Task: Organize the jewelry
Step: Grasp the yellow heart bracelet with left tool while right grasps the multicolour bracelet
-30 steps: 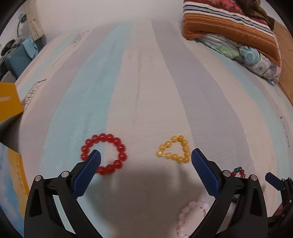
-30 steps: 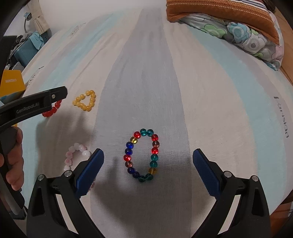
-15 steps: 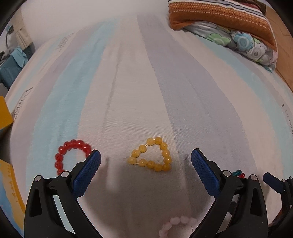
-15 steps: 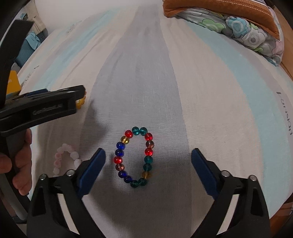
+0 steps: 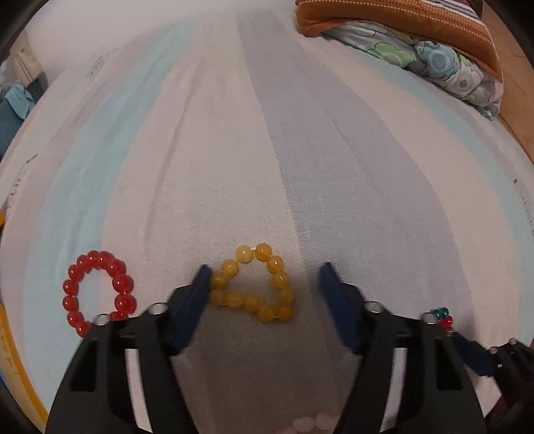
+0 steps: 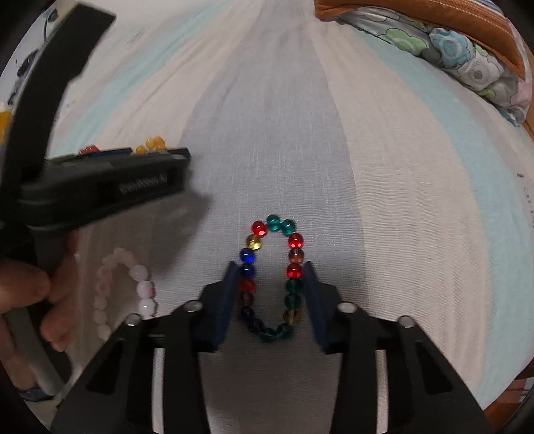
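A yellow bead bracelet (image 5: 250, 302) lies on the striped bed sheet (image 5: 300, 150) between the jaws of my left gripper (image 5: 264, 270). Those jaws are closing: the left pad is at the beads, the right pad still stands clear. A red bracelet (image 5: 96, 290) lies to its left. In the right wrist view a multicoloured bracelet (image 6: 293, 240) lies between the closing jaws of my right gripper (image 6: 270, 267), whose pads touch its beads on both sides. A pink bracelet (image 6: 143, 287) lies to the left of it, below the left gripper's black body (image 6: 110, 180).
Stacked at the back right are an orange striped pillow (image 5: 400, 20) and a floral one (image 5: 450, 63). A yellow-edged box (image 5: 13, 367) borders the sheet at the left. A person's hand (image 6: 33, 290) holds the left gripper's handle. The bed's right edge is close by.
Both grippers have come down closer to the sheet and their jaws have narrowed. The left one shifted right from the red bracelet to the yellow one. The right one now brackets the multicoloured bracelet.
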A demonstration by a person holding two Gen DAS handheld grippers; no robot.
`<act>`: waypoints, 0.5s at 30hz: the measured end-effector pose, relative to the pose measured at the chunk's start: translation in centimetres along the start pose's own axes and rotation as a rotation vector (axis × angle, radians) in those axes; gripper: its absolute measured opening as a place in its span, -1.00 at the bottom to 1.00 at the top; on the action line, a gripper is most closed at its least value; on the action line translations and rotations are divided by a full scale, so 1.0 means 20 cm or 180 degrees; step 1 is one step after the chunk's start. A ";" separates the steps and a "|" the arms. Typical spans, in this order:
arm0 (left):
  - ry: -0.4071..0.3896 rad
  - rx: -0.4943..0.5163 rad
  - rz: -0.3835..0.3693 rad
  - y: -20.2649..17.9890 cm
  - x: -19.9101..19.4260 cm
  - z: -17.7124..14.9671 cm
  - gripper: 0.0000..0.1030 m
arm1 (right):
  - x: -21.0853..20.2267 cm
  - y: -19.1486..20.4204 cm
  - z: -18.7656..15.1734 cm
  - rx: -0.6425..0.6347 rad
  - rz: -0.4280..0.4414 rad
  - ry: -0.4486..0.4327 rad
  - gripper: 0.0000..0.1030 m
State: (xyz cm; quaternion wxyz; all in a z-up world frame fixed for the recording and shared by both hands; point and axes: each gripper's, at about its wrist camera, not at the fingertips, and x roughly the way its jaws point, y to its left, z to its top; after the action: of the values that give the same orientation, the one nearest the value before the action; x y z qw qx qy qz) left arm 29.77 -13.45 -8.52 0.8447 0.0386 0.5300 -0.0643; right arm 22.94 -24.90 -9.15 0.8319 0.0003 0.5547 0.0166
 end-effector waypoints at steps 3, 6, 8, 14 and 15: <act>0.0017 0.0001 -0.0017 0.01 0.00 -0.01 -0.15 | 0.01 0.00 0.01 0.0004 0.0001 0.0006 -0.55; 0.0024 0.0006 -0.0008 0.01 0.00 -0.01 -0.45 | 0.01 0.00 0.00 0.0027 0.0017 0.0007 -0.64; 0.0033 0.0006 -0.0007 0.01 -0.01 -0.01 -0.70 | 0.02 0.01 0.01 0.0031 0.0013 0.0004 -0.64; -0.0003 0.0012 -0.0039 0.00 -0.03 -0.01 -0.82 | 0.00 0.02 0.01 0.0048 -0.0014 -0.0076 -0.65; -0.0010 0.0016 -0.0040 -0.01 -0.03 0.00 -0.82 | 0.00 0.02 0.01 0.0055 -0.0020 -0.0096 -0.65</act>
State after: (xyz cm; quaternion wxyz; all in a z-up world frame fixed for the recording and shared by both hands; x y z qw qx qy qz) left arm 29.41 -13.53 -7.97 0.8450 0.0373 0.5287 -0.0710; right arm 23.10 -24.48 -9.04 0.8402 0.0060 0.5422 0.0093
